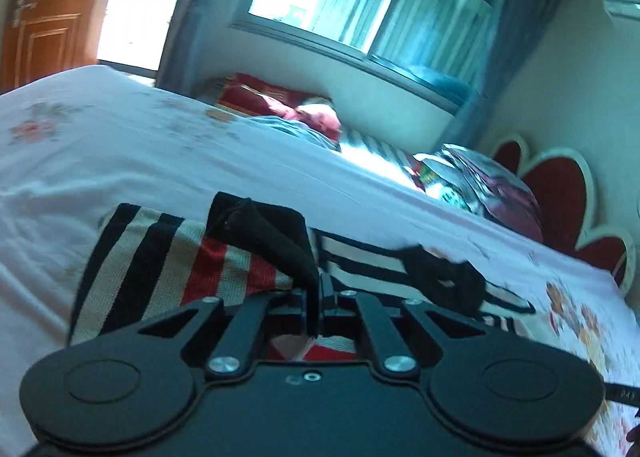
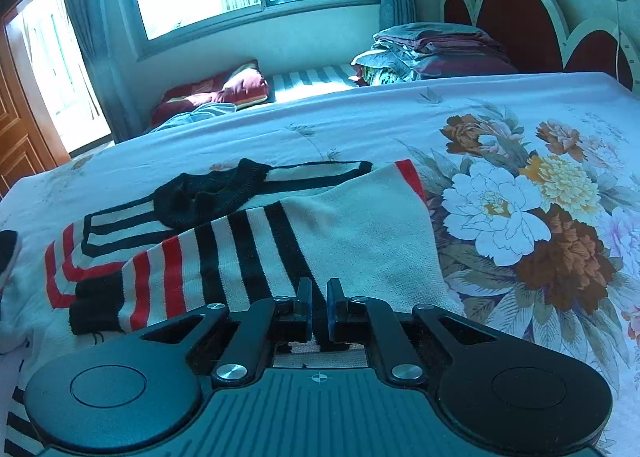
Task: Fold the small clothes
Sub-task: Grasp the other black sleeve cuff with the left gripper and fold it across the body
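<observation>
A small knit sweater with black, white and red stripes (image 2: 304, 233) lies on the bed. Its black collar (image 2: 208, 193) faces the far side. One sleeve is folded across the body, its black cuff (image 2: 96, 309) at the left. My right gripper (image 2: 319, 297) hovers low over this sleeve, jaws a narrow gap apart with nothing between them. In the left wrist view the sweater (image 1: 160, 257) lies ahead, collar (image 1: 444, 277) at the right. My left gripper (image 1: 320, 289) is shut on the other sleeve's black cuff (image 1: 272, 233), held lifted above the sweater.
The bed has a pale floral sheet (image 2: 520, 193). A stack of folded bedding (image 2: 432, 49) sits by the red headboard (image 2: 520, 21). A red pillow (image 2: 216, 93) lies on a striped mattress under the window. A wooden door (image 1: 44, 5) is at the left.
</observation>
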